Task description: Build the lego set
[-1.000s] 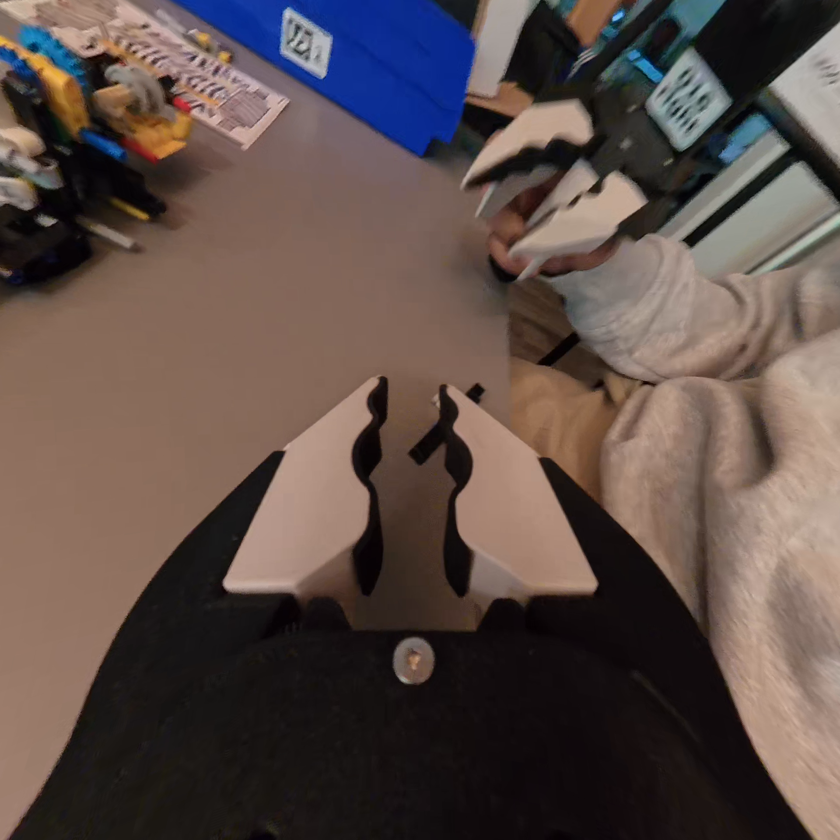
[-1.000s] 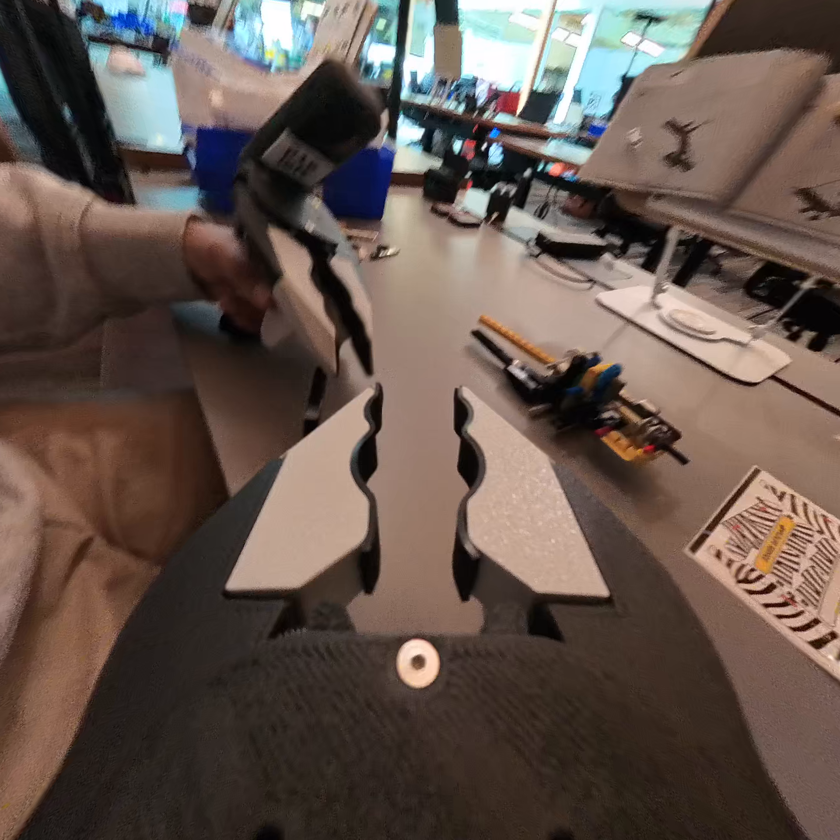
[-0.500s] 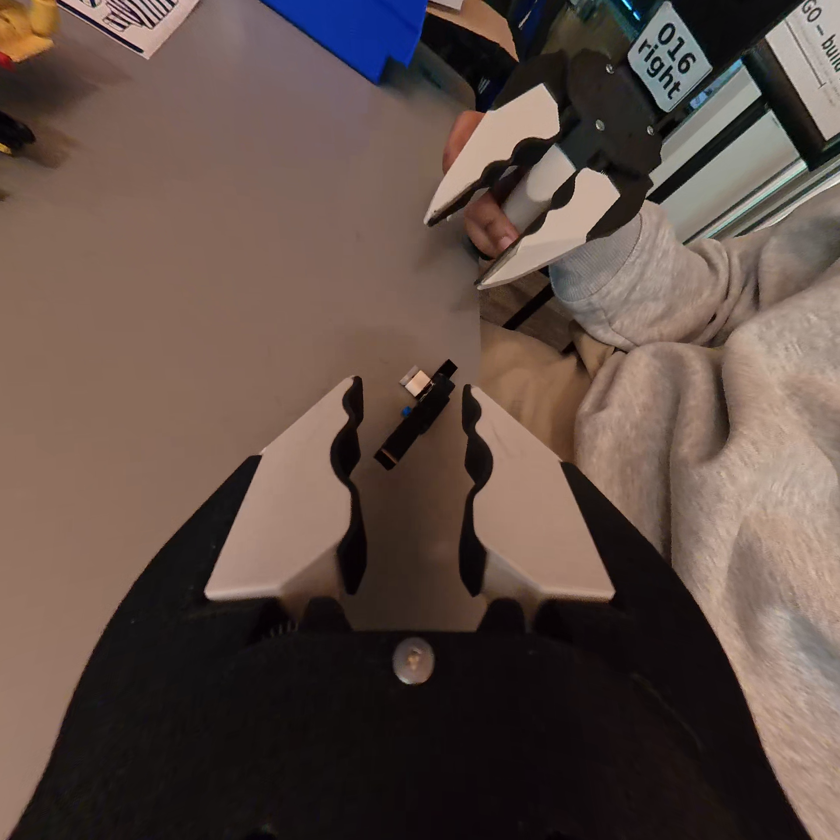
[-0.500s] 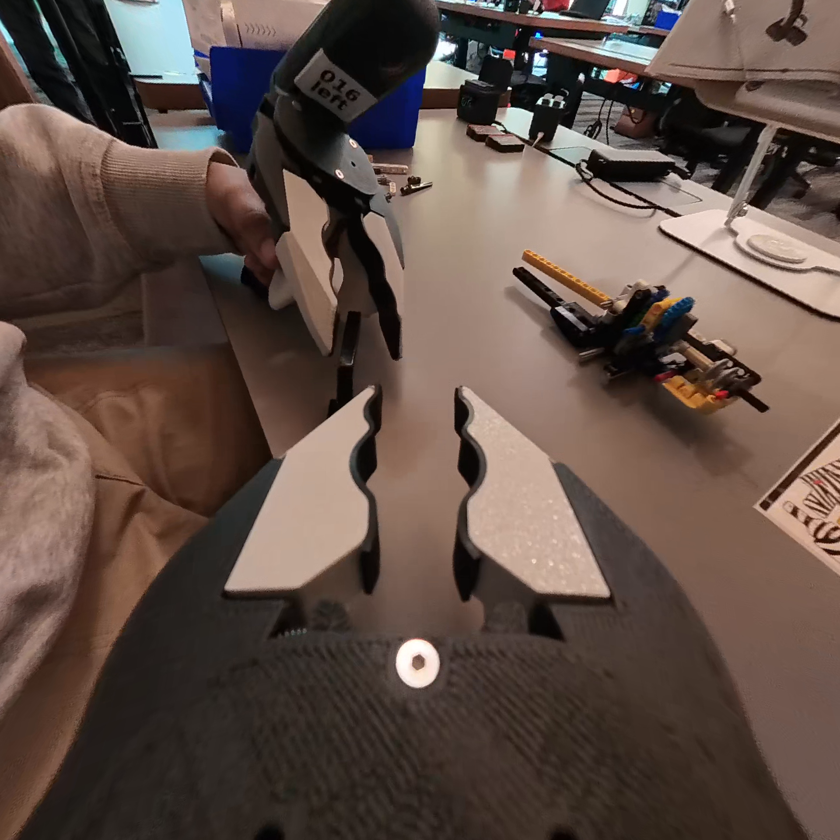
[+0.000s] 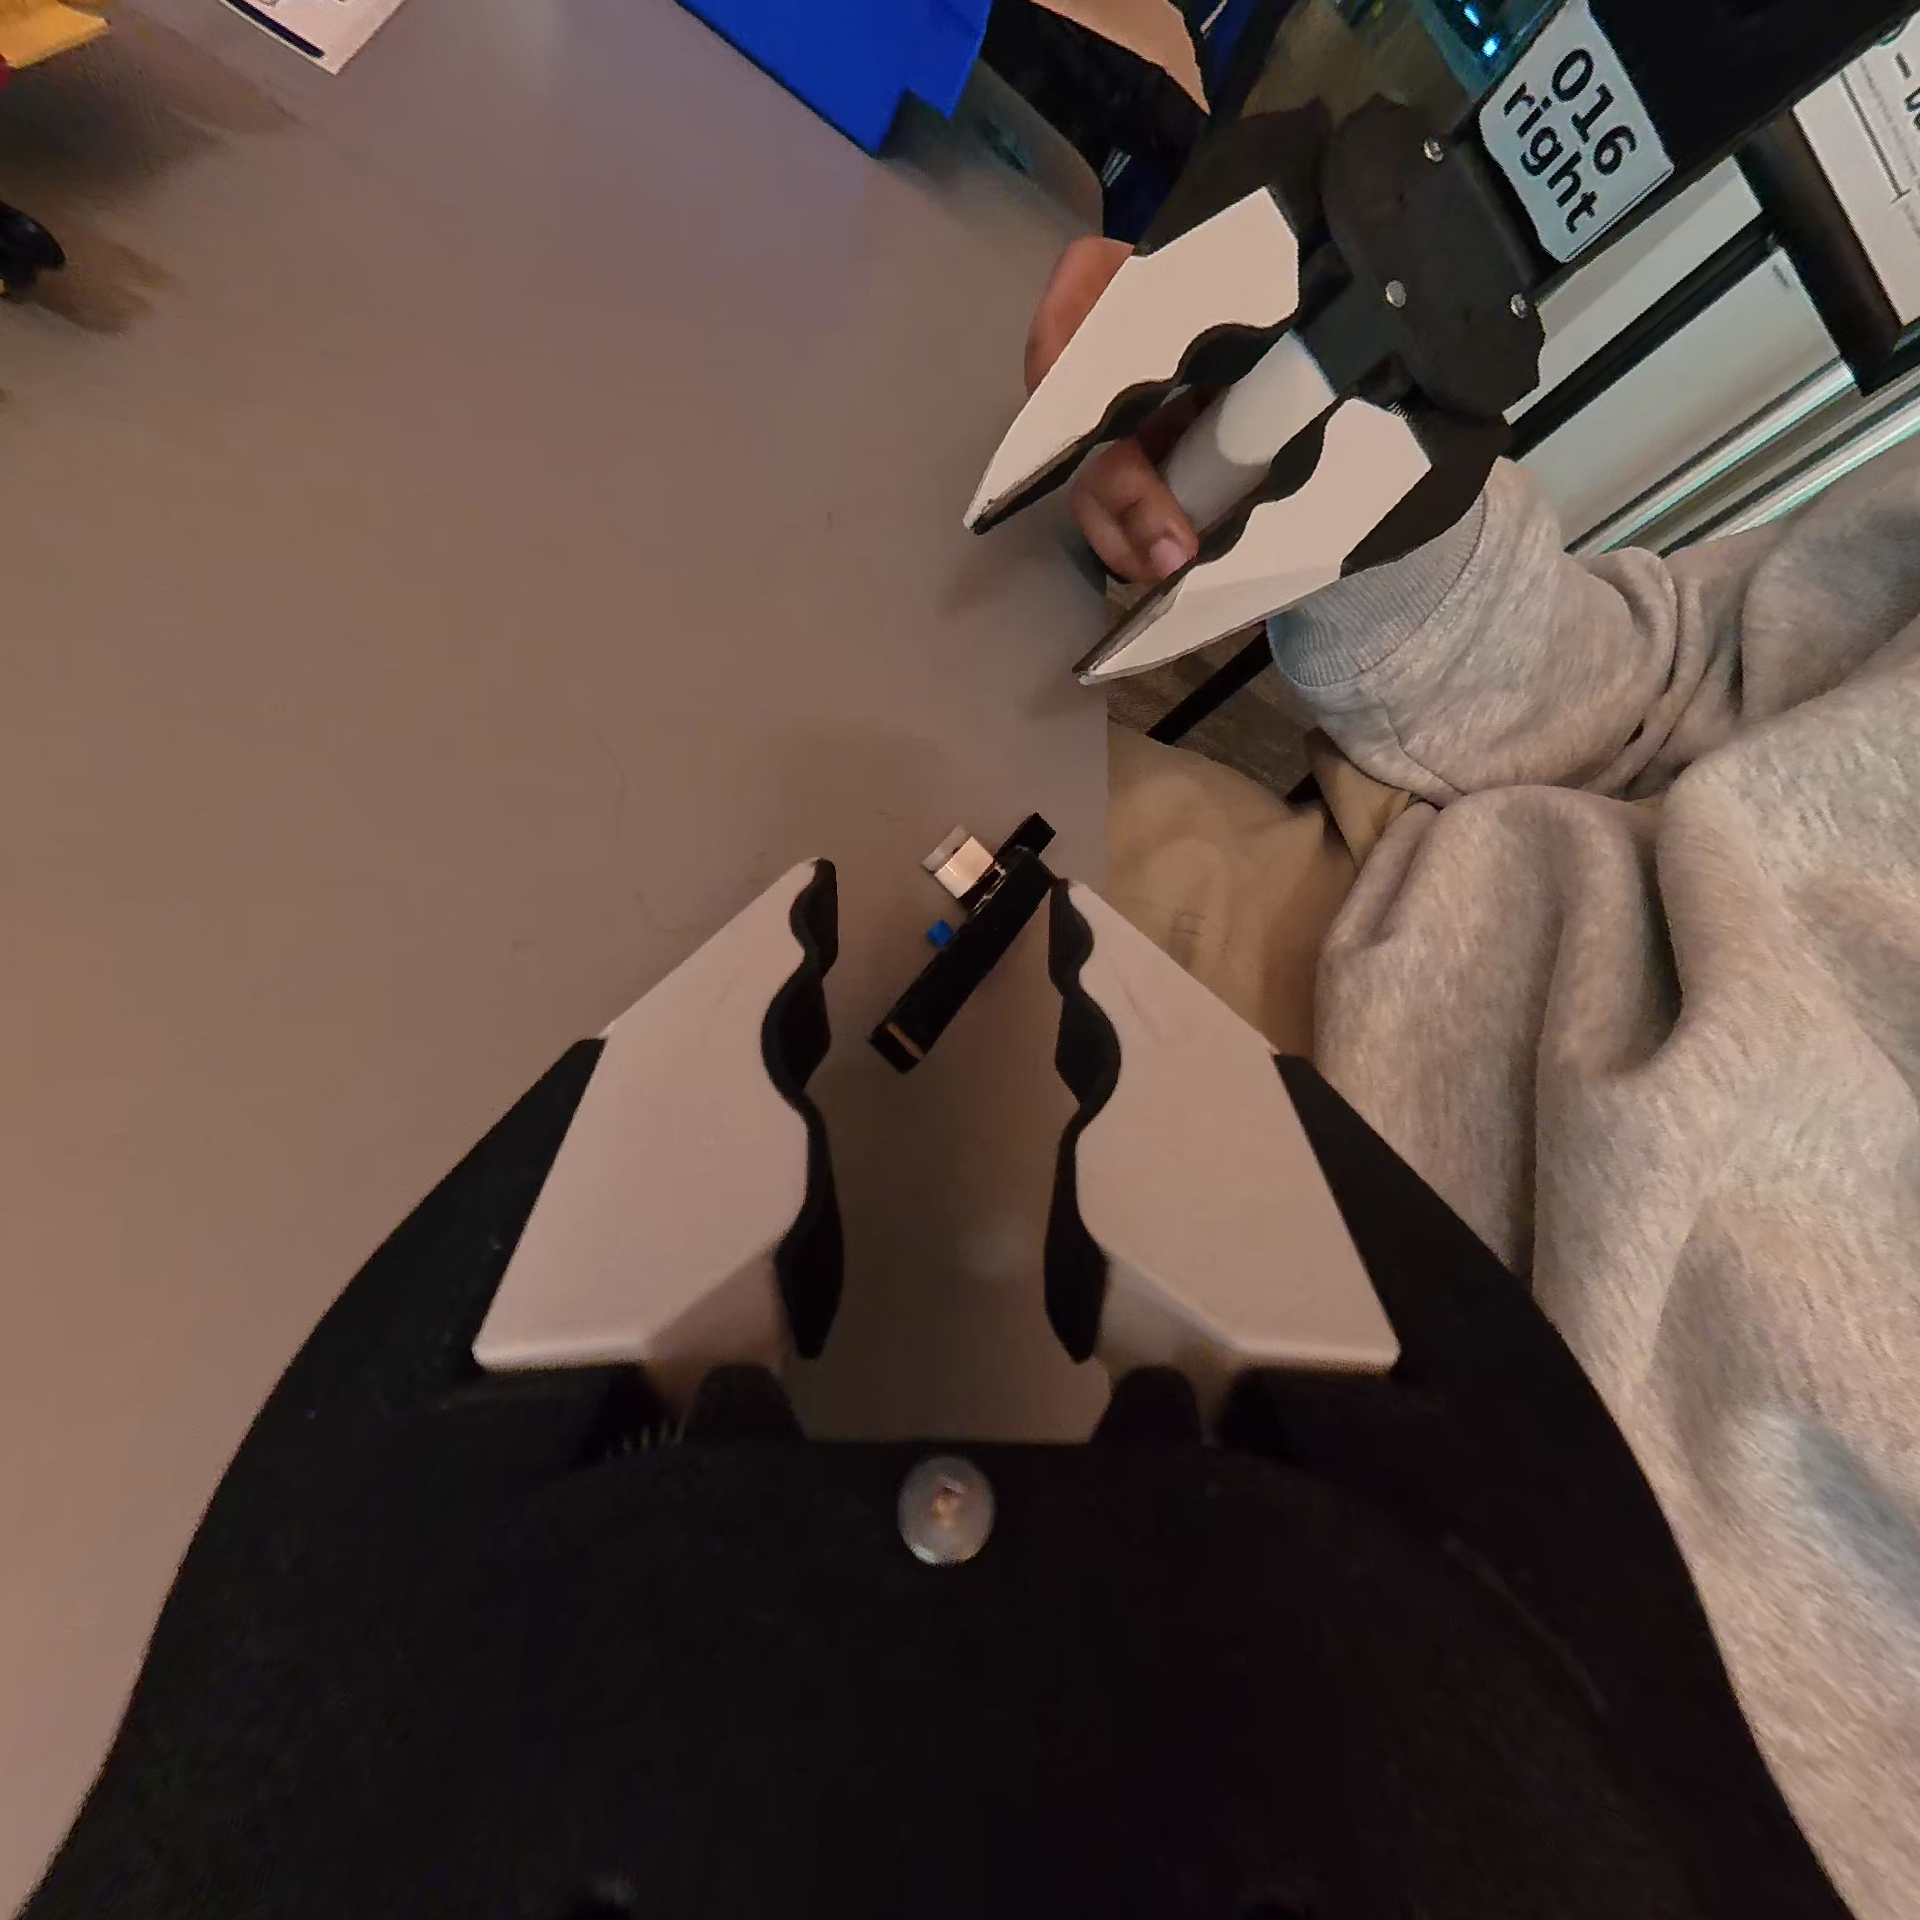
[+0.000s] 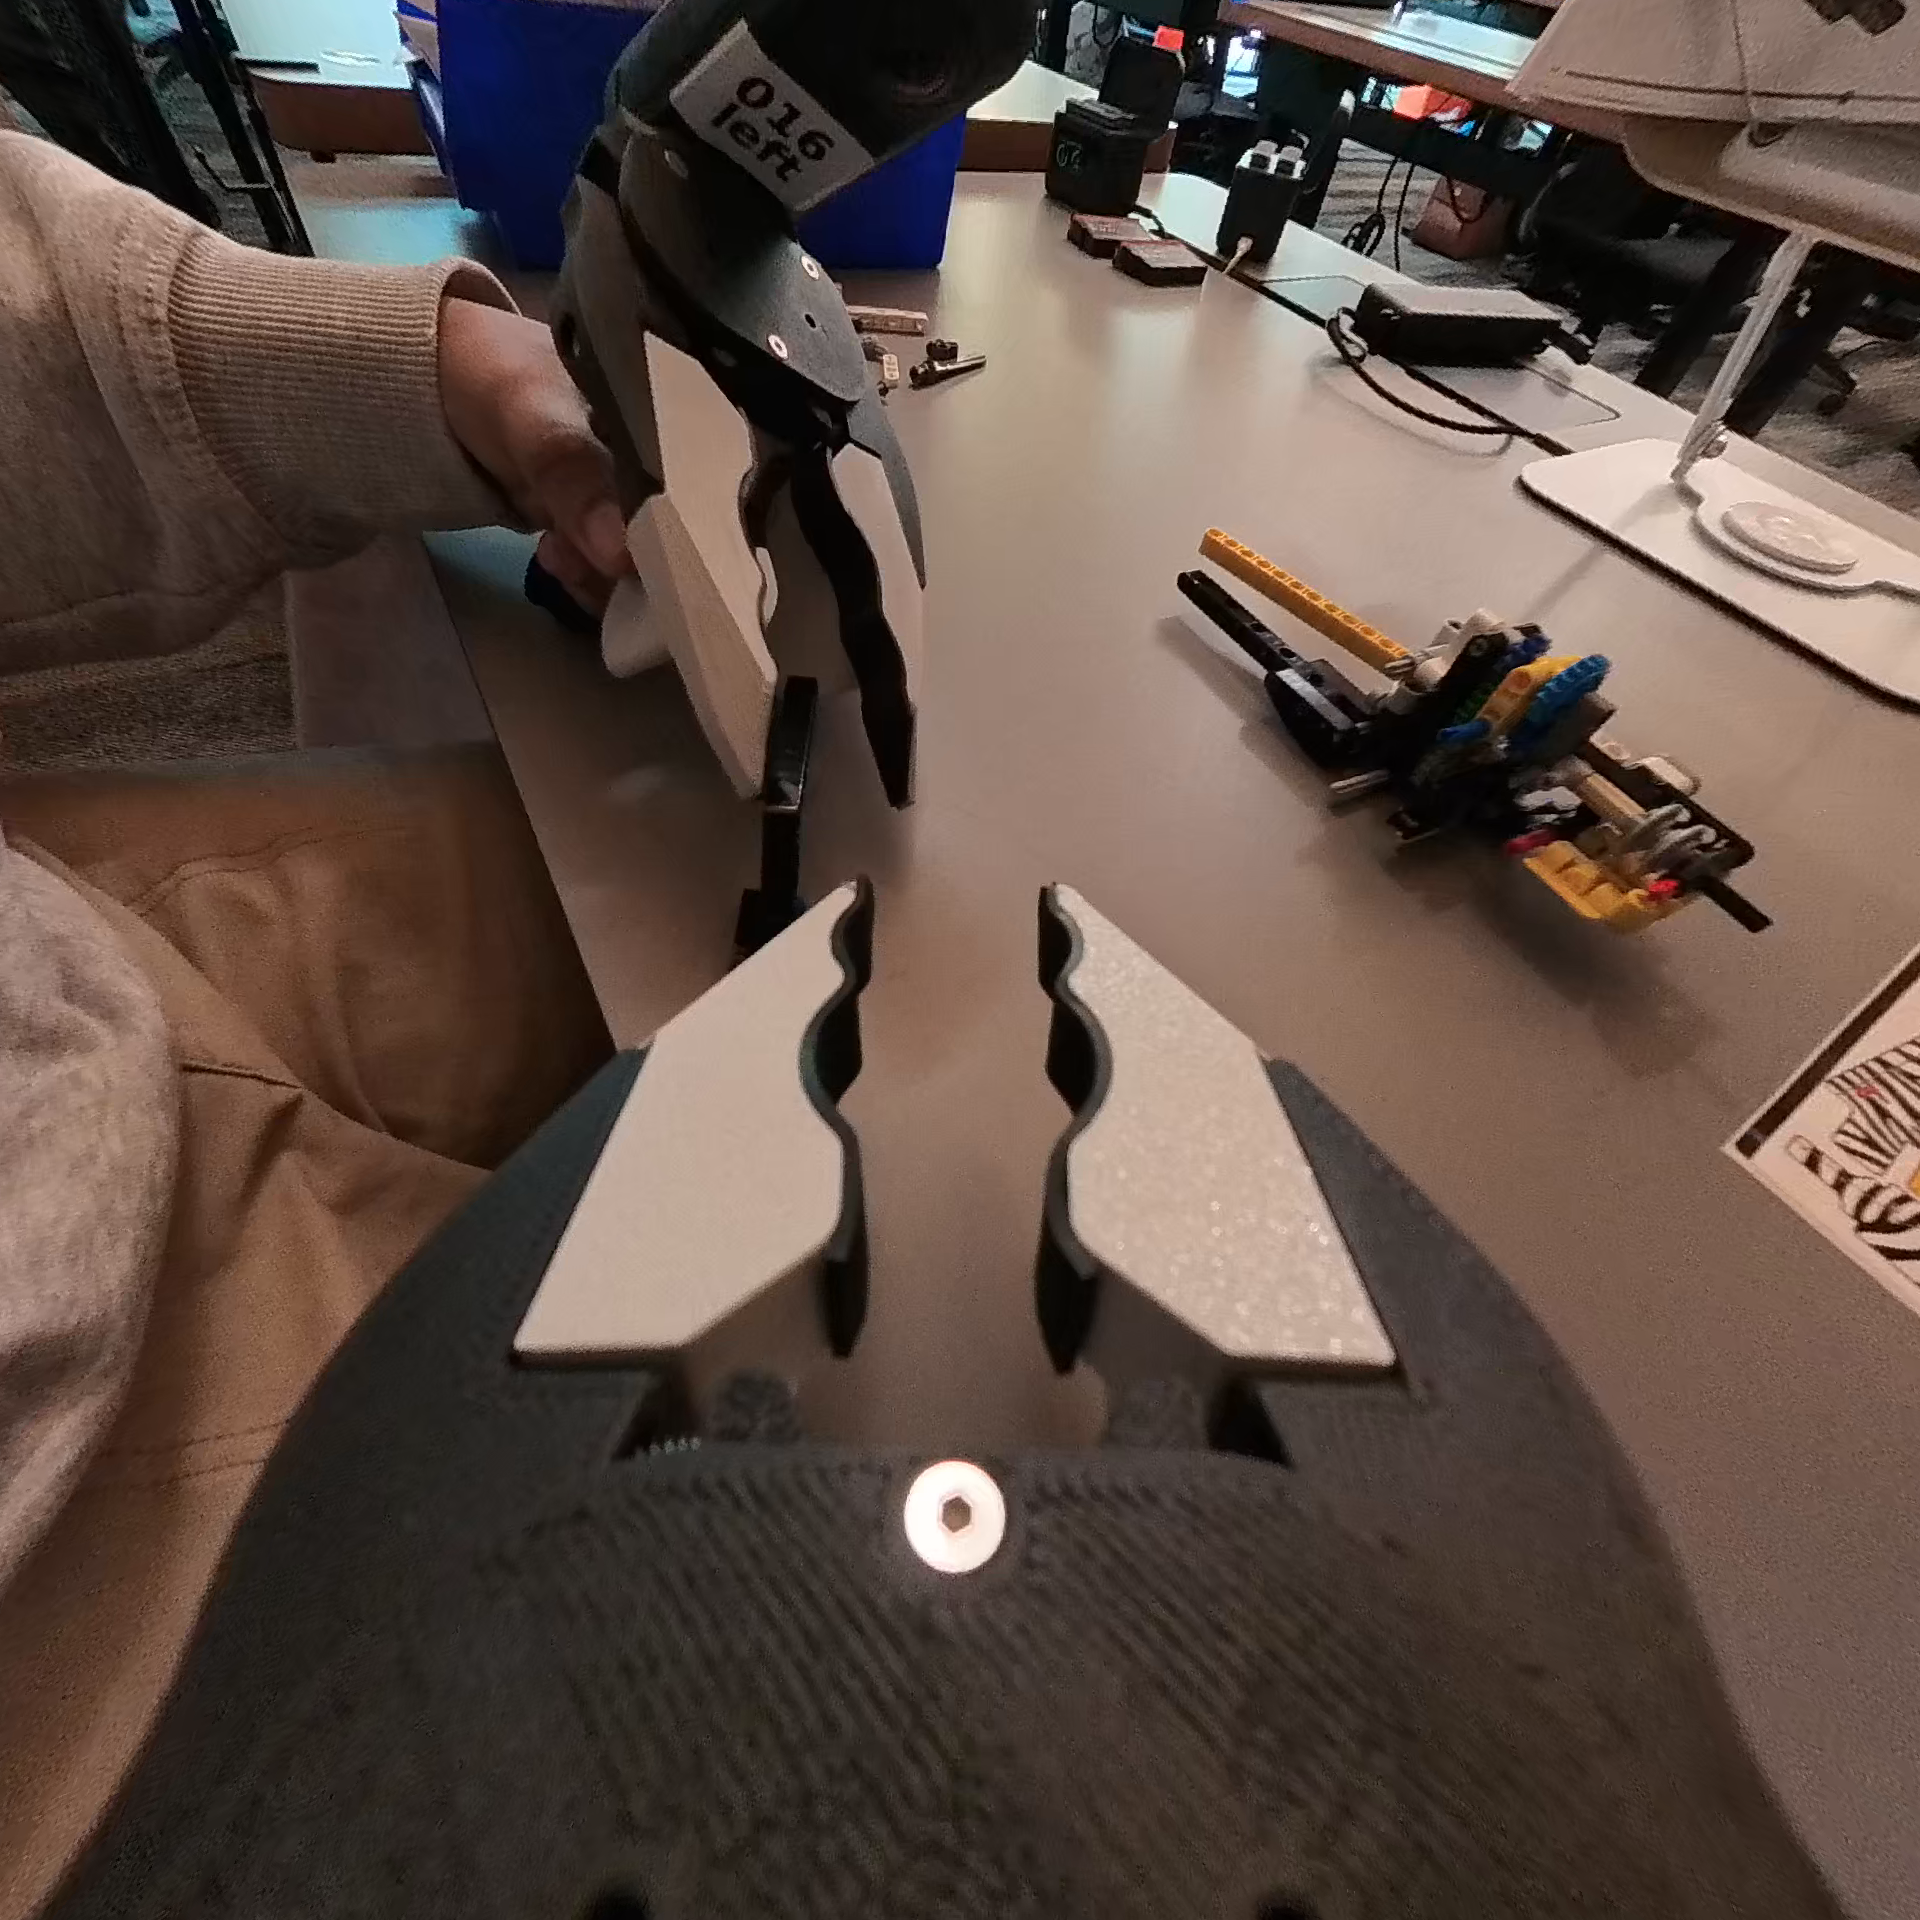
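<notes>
Grey tabletop (image 6: 1195, 831) runs ahead of me, its near edge against my lap, with other desks farther back. What counts now is the black beam (image 5: 961, 971), a slim lego piece with a small white part and a blue pin at its far end, lying close to that edge. It sits directly ahead of my left claw (image 5: 935, 904), between and just beyond the two tips, and its long axis slants from near-left to far-right across the claw's line, so I judge a slight twist is needed before the fingers can close squarely on its long sides. From the right wrist view the same beam (image 6: 784, 769) lies below the left claw (image 6: 831, 790), which tilts steeply downward at it, spread and holding nothing; I cannot tell whether its tips touch the piece.

My left hand (image 6: 540, 468) grips its handle low beside the tabletop edge. My right claw (image 6: 951, 899) is also spread and empty, hovering off to the beam's right, clearly the farther of the two. The half-built model (image 6: 1486, 748) rests well apart, ahead and right of it.
</notes>
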Demonstrator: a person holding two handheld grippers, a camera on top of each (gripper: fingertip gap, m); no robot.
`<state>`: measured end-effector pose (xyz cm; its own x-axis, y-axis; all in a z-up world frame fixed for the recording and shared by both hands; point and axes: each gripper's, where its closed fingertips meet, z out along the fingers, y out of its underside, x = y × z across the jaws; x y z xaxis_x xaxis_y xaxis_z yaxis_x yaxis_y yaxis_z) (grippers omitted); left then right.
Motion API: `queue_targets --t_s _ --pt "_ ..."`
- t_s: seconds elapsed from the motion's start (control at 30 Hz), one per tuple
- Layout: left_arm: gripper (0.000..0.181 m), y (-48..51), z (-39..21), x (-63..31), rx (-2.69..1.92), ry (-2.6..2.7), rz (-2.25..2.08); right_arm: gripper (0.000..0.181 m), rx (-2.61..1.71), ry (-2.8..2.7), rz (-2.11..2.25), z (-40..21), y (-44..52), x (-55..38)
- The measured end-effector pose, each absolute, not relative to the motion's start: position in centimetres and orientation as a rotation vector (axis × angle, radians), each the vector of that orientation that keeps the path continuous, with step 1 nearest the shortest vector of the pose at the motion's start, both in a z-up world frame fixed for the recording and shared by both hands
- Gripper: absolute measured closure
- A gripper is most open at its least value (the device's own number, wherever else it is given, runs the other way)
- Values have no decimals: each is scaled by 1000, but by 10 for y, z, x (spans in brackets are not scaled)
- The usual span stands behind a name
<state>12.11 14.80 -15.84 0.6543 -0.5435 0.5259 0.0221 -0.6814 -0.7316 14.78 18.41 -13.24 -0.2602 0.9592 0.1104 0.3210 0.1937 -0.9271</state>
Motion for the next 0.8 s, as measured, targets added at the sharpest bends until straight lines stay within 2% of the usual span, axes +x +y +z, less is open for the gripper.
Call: queue_targets --t_s 0.27,0.47,0.8 --pt "148 146 -160 118 -2148 375 -1016 151 -1233 -1680 1126 -127 188 149" --pt "161 147 -160 117 -2151 369 -1015 150 -1258 -1617 1192 -119 195 150" --pt "173 148 -163 116 -2172 341 -1034 150 -1267 -1607 1199 -119 196 150"
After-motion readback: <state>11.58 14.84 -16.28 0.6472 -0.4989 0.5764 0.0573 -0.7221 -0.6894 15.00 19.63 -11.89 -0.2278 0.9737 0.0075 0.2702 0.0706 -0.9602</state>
